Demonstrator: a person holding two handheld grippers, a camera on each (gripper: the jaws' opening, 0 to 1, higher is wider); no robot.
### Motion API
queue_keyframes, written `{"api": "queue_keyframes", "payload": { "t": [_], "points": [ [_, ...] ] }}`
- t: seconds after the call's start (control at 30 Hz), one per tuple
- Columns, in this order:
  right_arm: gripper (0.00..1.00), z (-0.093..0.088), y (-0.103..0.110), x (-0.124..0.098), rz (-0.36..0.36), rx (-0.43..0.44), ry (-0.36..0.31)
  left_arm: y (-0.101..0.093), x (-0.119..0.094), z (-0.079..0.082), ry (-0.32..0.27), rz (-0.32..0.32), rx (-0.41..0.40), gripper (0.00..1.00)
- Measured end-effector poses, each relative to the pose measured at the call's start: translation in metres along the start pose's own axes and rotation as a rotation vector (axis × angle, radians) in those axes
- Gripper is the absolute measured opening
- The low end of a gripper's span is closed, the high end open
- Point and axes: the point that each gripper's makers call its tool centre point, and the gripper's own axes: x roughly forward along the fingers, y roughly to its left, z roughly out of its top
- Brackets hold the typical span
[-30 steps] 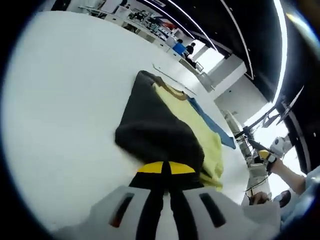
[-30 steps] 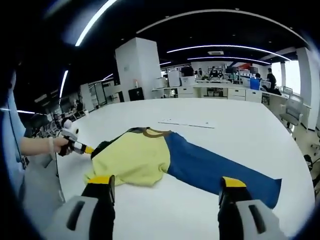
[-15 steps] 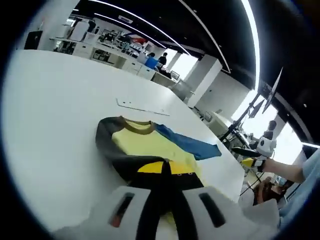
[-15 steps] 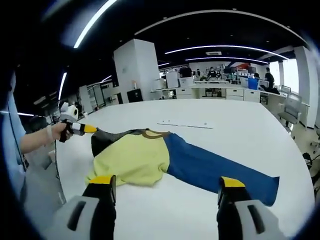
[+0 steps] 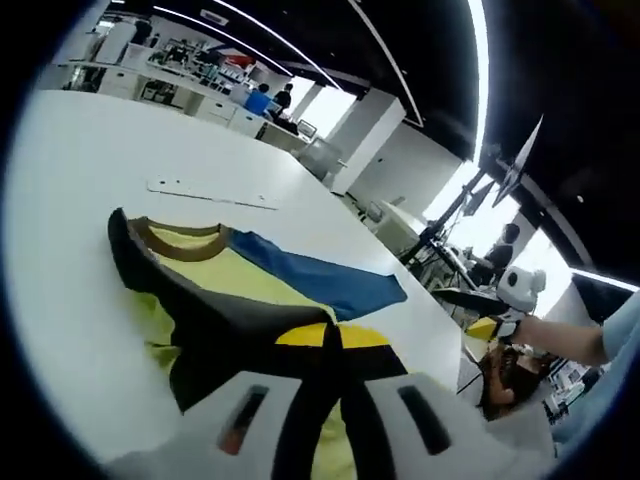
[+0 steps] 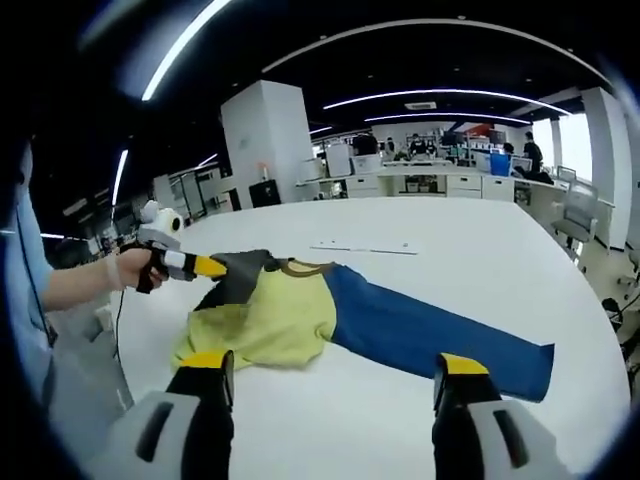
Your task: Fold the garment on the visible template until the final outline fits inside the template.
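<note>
Now the dark sleeve (image 6: 235, 280) sits higher than a second ago, drawn off the white table (image 6: 480, 250) and across the yellow body (image 6: 270, 320) of the garment (image 5: 250, 290); judged, the sleeve fold is mid-carry, not yet laid; left gripper (image 5: 330, 340) jaws pressed together, pinching the dark sleeve cloth at their tips; right gripper (image 6: 325, 375) jaws spread wide, holding nothing, hovering just short of the garment's near edge; blue sleeve (image 6: 430, 335) lies flat, stretched away from the yellow body; template outline not discernible
</note>
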Motion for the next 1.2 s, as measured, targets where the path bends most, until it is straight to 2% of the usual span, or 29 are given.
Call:
{"api": "queue_keyframes", "payload": {
  "t": [0.1, 0.2, 0.3, 0.33, 0.57, 0.63, 0.73, 0.83, 0.87, 0.93, 1.1, 1.2],
  "points": [
    [0.82, -0.003, 0.001, 0.000, 0.002, 0.007, 0.004, 0.001, 0.013, -0.015, 0.038, 0.002, 0.021, 0.00],
    [0.82, -0.006, 0.000, -0.001, -0.002, 0.017, 0.006, 0.002, 0.022, -0.025, 0.062, -0.009, 0.002, 0.00],
    [0.82, -0.010, 0.000, -0.002, -0.005, 0.025, 0.009, 0.009, 0.029, -0.033, 0.083, 0.004, -0.005, 0.00],
    [0.82, -0.011, 0.000, -0.002, -0.005, 0.032, 0.010, 0.012, 0.032, -0.039, 0.109, 0.012, -0.024, 0.00],
    [0.81, -0.013, 0.001, -0.002, -0.006, 0.037, 0.014, 0.031, 0.037, -0.067, 0.186, 0.046, 0.006, 0.00],
    [0.81, -0.012, 0.001, -0.002, -0.008, 0.036, 0.010, 0.035, 0.036, -0.071, 0.188, 0.047, 0.008, 0.00],
    [0.81, -0.012, 0.002, -0.002, -0.006, 0.037, 0.011, 0.030, 0.034, -0.067, 0.177, 0.032, 0.033, 0.00],
    [0.81, -0.012, 0.004, -0.001, -0.002, 0.040, 0.011, 0.019, 0.031, -0.061, 0.166, -0.010, 0.106, 0.14],
    [0.81, -0.012, 0.005, 0.000, -0.001, 0.036, 0.011, 0.011, 0.027, -0.057, 0.155, -0.036, 0.137, 0.21],
    [0.81, -0.012, 0.007, 0.001, 0.004, 0.039, 0.011, 0.001, 0.017, -0.051, 0.142, -0.061, 0.194, 0.30],
    [0.81, -0.013, 0.012, 0.004, 0.014, 0.040, 0.011, -0.010, -0.004, -0.032, 0.100, -0.075, 0.252, 0.53],
    [0.81, -0.013, 0.014, 0.005, 0.020, 0.040, 0.010, -0.004, -0.019, -0.017, 0.073, -0.042, 0.294, 0.68]
  ]
}}
